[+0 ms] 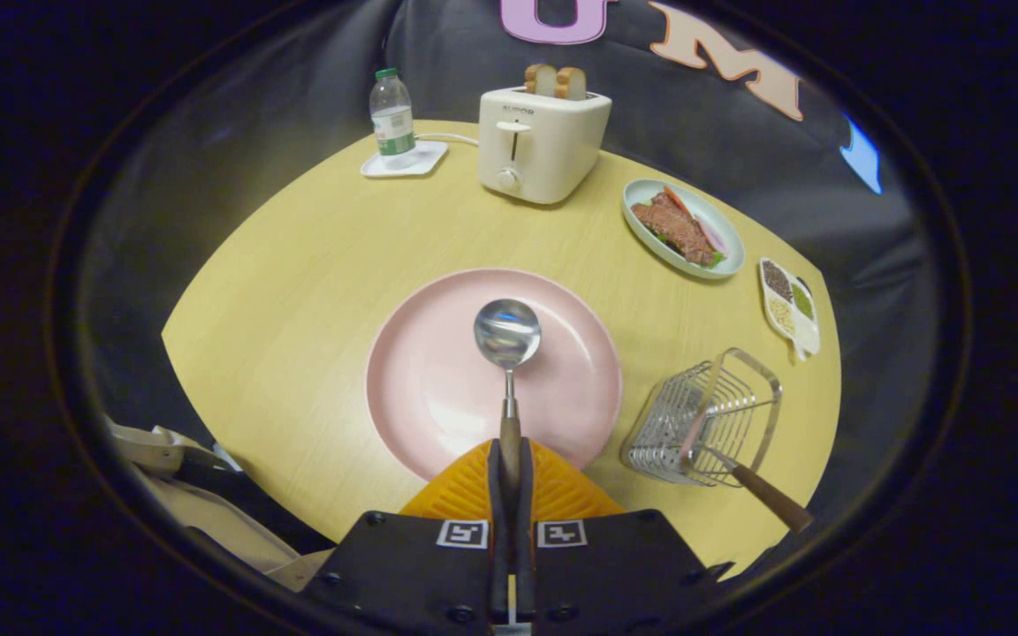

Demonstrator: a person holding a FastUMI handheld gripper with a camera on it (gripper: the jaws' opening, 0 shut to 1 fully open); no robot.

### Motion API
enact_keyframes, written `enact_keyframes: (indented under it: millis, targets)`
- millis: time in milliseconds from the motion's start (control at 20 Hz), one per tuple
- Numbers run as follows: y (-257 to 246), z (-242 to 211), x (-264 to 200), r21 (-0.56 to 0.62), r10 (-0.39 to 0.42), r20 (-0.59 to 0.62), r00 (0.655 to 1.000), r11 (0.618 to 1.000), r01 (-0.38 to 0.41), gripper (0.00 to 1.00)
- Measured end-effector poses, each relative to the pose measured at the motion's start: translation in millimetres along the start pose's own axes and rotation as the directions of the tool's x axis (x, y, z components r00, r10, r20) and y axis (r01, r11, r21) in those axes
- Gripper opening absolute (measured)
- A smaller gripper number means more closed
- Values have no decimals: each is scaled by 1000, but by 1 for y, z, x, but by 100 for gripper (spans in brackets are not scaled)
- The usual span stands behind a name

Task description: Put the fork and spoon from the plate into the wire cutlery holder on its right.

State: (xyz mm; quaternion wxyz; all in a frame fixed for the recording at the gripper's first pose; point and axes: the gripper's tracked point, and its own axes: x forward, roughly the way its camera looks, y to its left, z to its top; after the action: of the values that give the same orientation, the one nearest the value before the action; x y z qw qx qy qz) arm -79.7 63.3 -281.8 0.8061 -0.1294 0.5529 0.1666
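Your gripper (510, 468) clamps the spoon (507, 334) handle above the pink plate (421, 371) (fork (761, 495) already in); next, swing right to the wire cutlery holder (703, 415).

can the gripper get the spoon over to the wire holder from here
Probably yes. The gripper is shut on the spoon above the plate, and bare table lies between it and the wire holder, where one utensil already stands.

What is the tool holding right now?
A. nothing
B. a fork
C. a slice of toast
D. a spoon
D: the tool is shut on the brown handle of the shiny metal spoon, whose bowl sticks out ahead of the fingers over the round pink plate.
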Motion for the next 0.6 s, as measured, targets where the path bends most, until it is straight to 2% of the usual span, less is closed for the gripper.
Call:
enact_keyframes:
  millis: [600]
  targets:
    - [-88, 2, -41, -2, -76, -52, 996, 997, 76, 6]
